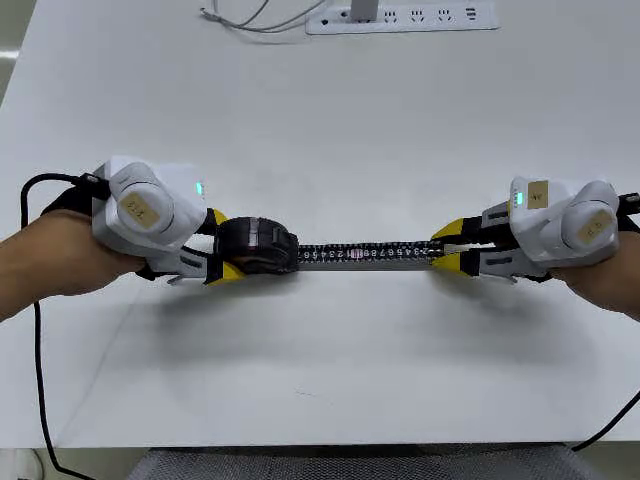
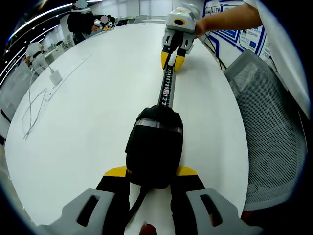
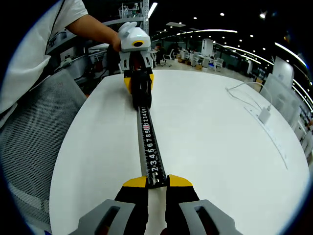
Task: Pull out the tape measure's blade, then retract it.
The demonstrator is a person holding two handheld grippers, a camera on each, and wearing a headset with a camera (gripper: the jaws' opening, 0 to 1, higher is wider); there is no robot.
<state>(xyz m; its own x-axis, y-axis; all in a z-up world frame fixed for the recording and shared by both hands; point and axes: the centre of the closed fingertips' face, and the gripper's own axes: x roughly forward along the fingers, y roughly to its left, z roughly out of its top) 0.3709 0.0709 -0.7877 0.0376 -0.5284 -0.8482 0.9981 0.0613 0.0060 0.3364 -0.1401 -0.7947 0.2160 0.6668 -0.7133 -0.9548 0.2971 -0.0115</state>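
Grey mesh chair (image 1: 350,465) stands nearest, at the near edge of the white table (image 1: 320,130). Above it, both hand-held grippers are over the table surface, well apart and facing each other.

Left gripper (image 1: 223,243): yellow-tipped jaws are clamped on either side of the black tape measure case (image 1: 255,245). The left gripper view confirms this, with the case (image 2: 154,147) seated between the tips of that gripper (image 2: 151,171).

Right gripper (image 1: 448,246): jaws are closed onto the free end of the black numbered blade (image 1: 365,254). In the right gripper view the blade (image 3: 148,142) enters between the tips (image 3: 157,181) and its printed scale faces up.

The blade is drawn out and runs straight between the two grippers, low over the table.

Far edge: a white power strip (image 1: 400,17) with a white cable (image 1: 250,18). A black cable (image 1: 38,350) trails from the left gripper off the near edge.
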